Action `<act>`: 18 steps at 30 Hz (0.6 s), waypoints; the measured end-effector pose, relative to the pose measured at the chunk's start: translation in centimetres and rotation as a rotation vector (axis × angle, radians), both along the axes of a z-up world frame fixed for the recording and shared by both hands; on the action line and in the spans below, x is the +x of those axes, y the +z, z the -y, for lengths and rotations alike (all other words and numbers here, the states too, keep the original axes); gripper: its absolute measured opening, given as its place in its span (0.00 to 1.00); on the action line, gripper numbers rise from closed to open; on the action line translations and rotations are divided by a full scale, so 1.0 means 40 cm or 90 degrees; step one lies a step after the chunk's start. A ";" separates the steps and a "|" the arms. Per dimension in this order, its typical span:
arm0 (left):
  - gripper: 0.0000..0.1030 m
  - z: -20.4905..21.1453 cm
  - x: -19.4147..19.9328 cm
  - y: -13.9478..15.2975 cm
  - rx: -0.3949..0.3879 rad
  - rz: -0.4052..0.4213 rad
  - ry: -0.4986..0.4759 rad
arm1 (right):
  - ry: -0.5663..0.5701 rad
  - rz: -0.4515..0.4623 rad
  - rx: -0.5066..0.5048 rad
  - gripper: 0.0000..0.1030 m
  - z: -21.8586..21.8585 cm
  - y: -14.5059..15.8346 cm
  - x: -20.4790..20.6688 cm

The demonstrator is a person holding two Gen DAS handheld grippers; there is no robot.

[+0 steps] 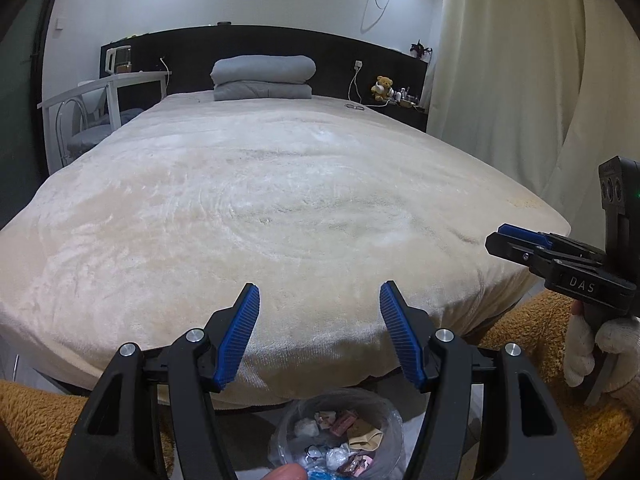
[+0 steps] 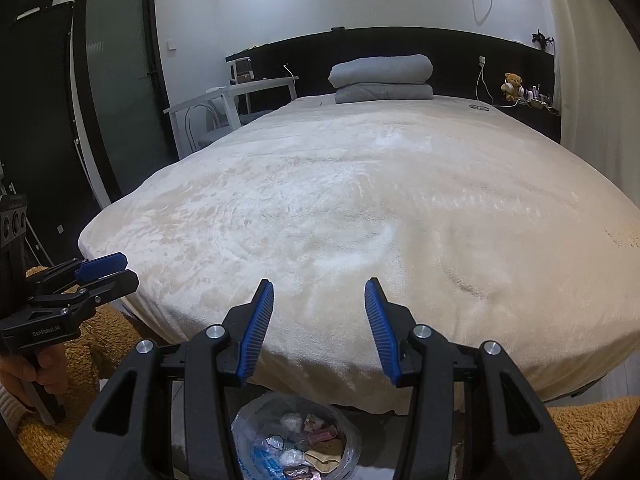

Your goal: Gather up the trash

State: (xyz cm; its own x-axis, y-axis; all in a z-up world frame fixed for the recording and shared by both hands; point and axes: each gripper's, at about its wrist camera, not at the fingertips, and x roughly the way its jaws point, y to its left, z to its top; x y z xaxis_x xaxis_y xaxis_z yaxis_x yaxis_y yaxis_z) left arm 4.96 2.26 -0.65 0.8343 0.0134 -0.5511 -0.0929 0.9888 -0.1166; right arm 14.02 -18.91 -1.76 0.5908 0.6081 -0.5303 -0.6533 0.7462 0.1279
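A trash bin lined with a clear plastic bag (image 1: pixel 340 436) stands on the floor at the foot of the bed, holding several crumpled wrappers and tissues; it also shows in the right wrist view (image 2: pixel 296 444). My left gripper (image 1: pixel 320 300) is open and empty, held above the bin at the bed's edge. My right gripper (image 2: pixel 319 296) is open and empty, also above the bin. Each gripper shows from the side in the other's view: the right one (image 1: pixel 520 240) and the left one (image 2: pixel 108 268). I see no loose trash on the cream blanket (image 1: pixel 260 200).
A bed with a cream blanket (image 2: pixel 360 208) fills both views, with folded grey bedding (image 1: pixel 262 78) at the head. A white table and chair (image 1: pixel 100 100) stand at the left, a dark door (image 2: pixel 116 80) beyond, curtains (image 1: pixel 520 80) at the right, and a teddy bear (image 1: pixel 383 87) on the far shelf.
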 end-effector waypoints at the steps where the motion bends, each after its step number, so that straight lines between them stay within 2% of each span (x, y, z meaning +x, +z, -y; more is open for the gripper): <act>1: 0.60 0.004 -0.002 0.002 0.002 0.004 -0.002 | 0.000 0.004 0.004 0.55 0.001 0.002 -0.002; 3: 0.60 0.006 -0.003 0.004 0.004 0.007 -0.004 | -0.004 0.017 0.008 0.58 0.003 0.008 -0.006; 6: 0.81 0.007 -0.007 0.008 0.006 0.016 -0.001 | -0.011 0.036 0.010 0.71 0.007 0.013 -0.013; 8: 0.82 0.008 -0.010 0.011 0.009 0.023 -0.001 | -0.015 0.044 0.018 0.76 0.013 0.018 -0.017; 9: 0.86 0.008 -0.011 0.012 0.008 0.026 -0.001 | -0.020 0.049 0.020 0.82 0.017 0.021 -0.017; 10: 0.94 0.007 -0.013 0.014 0.008 0.031 0.000 | -0.024 0.051 0.025 0.96 0.021 0.022 -0.017; 13: 0.94 0.009 -0.020 0.021 0.021 0.049 0.008 | -0.033 0.061 0.042 0.96 0.036 0.030 -0.019; 18: 0.94 0.012 -0.020 0.023 0.027 0.052 0.012 | -0.041 0.060 0.039 0.96 0.039 0.032 -0.016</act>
State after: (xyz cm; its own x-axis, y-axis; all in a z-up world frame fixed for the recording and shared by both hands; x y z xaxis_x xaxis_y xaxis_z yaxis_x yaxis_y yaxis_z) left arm 4.18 1.76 0.27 0.8755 0.0519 -0.4805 -0.1041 0.9911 -0.0826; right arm 13.36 -20.46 -0.50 0.6753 0.5964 -0.4339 -0.6149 0.7801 0.1153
